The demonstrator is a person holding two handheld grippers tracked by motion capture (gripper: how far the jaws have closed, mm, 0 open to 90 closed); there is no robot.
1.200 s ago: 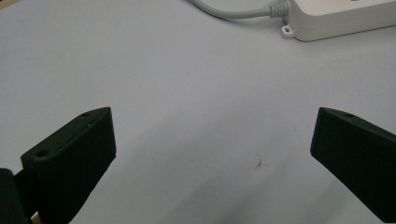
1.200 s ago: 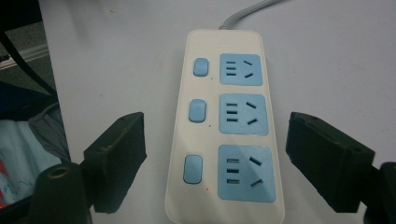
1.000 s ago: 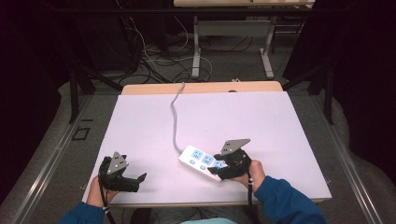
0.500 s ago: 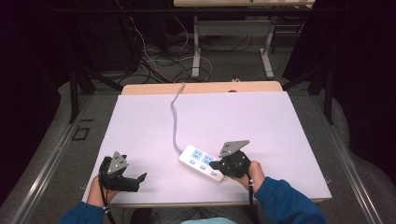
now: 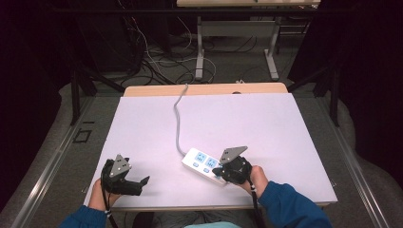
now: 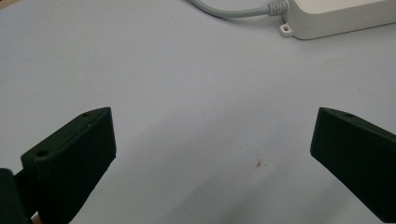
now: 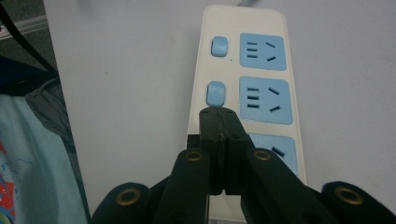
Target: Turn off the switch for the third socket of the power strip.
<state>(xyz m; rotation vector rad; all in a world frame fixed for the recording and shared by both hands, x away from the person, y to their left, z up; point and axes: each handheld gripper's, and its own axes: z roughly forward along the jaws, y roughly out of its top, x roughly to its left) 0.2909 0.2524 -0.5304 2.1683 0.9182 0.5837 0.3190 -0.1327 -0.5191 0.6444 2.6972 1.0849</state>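
A white power strip (image 5: pixel 199 161) with blue sockets and blue switch buttons lies near the table's front edge, right of the middle. Its grey cable (image 5: pixel 178 123) runs off the far edge. My right gripper (image 5: pixel 216 171) is shut over the strip's near end with nothing between its jaws. In the right gripper view its closed tips (image 7: pixel 223 114) sit just below the second blue button (image 7: pixel 215 92), hiding what lies under them; whether they touch the strip I cannot tell. My left gripper (image 5: pixel 144 181) rests at the front left, open and empty (image 6: pixel 212 135), facing the strip's cable end (image 6: pixel 336 18).
The white tabletop (image 5: pixel 247 123) has a wooden strip along its far edge. Beyond it stand the metal legs of another table (image 5: pixel 199 47) among loose cables on the floor. The person's sleeve (image 5: pixel 290 204) comes in at the front right.
The right gripper's jaws have come together over the near end of the power strip. The left gripper and the strip have not moved.
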